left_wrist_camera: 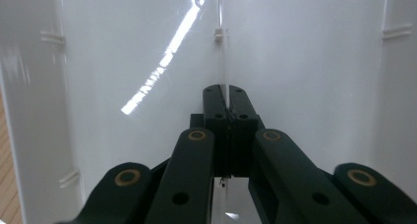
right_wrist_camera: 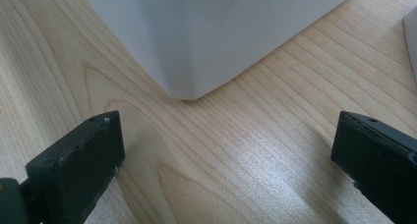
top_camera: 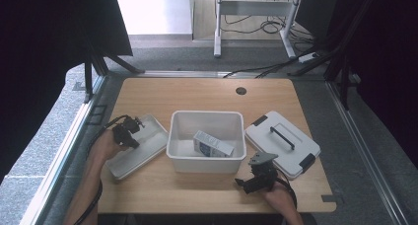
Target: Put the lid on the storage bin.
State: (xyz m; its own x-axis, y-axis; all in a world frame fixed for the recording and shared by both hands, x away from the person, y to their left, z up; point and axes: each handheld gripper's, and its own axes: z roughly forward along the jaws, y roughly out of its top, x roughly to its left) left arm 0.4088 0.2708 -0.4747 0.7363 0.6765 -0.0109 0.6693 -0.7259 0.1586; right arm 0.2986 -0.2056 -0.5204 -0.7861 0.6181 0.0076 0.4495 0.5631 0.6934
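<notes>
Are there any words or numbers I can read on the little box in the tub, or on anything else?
None can be read.
small box in the white tub: blue and white print, too small and blurred to read.
white tray and white lid: no writing seen.

We take this for a lab recording bay: black curtains (top_camera: 44, 47) flank the wooden counter (top_camera: 197, 94), with loose cables (top_camera: 266, 25) on grey carpet (top_camera: 172, 57) behind.
</notes>
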